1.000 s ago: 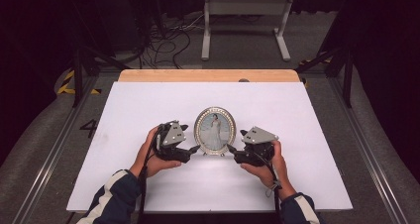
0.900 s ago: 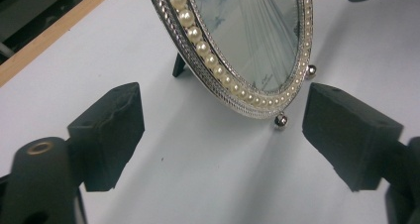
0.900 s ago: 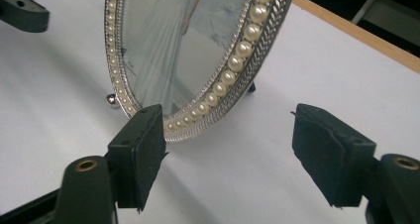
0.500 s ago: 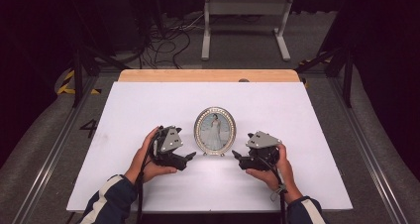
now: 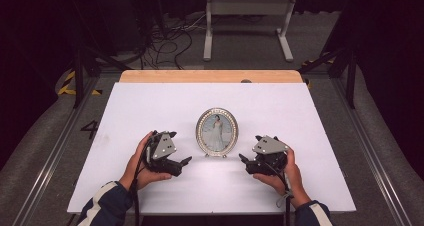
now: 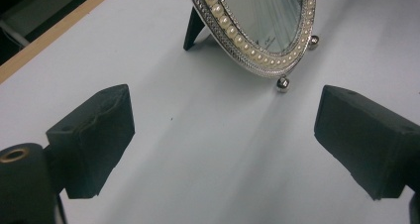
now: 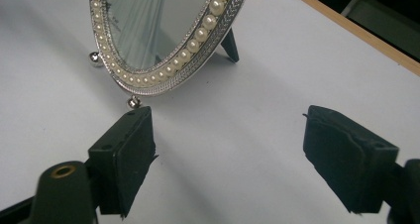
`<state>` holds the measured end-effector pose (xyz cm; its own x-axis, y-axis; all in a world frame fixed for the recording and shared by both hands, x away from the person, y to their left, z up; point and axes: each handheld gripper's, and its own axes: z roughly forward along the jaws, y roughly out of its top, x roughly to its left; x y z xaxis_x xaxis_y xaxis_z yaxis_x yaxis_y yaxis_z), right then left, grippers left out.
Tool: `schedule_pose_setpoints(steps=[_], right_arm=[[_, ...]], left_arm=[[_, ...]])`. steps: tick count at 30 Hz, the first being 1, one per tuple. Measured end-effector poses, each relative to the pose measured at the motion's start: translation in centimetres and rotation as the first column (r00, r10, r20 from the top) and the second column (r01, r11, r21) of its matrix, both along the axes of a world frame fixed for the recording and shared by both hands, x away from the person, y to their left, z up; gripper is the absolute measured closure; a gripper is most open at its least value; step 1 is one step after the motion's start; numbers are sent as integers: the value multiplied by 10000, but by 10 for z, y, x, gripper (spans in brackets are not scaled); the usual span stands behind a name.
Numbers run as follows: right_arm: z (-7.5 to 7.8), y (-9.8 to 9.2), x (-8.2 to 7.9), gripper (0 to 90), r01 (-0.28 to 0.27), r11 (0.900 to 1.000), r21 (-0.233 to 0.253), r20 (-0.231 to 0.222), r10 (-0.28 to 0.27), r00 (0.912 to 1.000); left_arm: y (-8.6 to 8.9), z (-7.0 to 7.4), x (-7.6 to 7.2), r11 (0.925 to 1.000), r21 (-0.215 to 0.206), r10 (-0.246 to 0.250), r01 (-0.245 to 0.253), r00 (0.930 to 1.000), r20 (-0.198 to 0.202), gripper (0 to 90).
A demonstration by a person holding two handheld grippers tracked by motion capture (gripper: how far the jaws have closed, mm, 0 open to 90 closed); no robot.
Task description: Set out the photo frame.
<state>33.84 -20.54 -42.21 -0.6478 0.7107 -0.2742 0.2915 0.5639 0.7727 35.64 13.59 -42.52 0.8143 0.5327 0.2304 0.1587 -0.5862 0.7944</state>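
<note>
Picture frame (image 5: pixel 217 132): oval, silver, edged with a ring of small pearl-like beads; it stands upright near the middle of the white bench (image 5: pixel 150 101), propped on a dark back leg (image 6: pixel 194 28) and two small ball feet (image 6: pixel 283 84).
What the frame holds: a portrait of a standing figure in a long pale dress, behind glass that catches streaks of light in both gripper views.
Left gripper (image 5: pixel 181 164): held in the person's left hand (image 5: pixel 137 161), just left of the frame and apart from it, pointing toward its lower edge.
Left fingers (image 6: pixel 94 135): spread wide apart, with bare bench between them; nothing is gripped.
Right gripper (image 5: pixel 245 163): held in the person's right hand (image 5: pixel 287 173), just right of the frame, not touching it.
Right fingers (image 7: pixel 126 149): also wide apart and empty; one ball foot (image 7: pixel 132 103) sits just above the tip of one finger in the right gripper view.
Bench surroundings: a wooden strip (image 5: pixel 210 76) runs along the far edge, with cables (image 5: pixel 165 41) on the floor beyond.
</note>
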Motion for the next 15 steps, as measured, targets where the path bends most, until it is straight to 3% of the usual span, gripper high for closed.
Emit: schedule_pose_setpoints(steps=[7,15], right_arm=[[-1,-5,-8,190,-135,9996,-246,123,138,9998],[-2,-15,-13,190,33,9999,-141,132,-31,9999]], left_arm=[[10,-5,-5,9999,43,141,-140,9999,-28,87],[25,-7,-13,9995,96,291,-291,9996,-8,81]])
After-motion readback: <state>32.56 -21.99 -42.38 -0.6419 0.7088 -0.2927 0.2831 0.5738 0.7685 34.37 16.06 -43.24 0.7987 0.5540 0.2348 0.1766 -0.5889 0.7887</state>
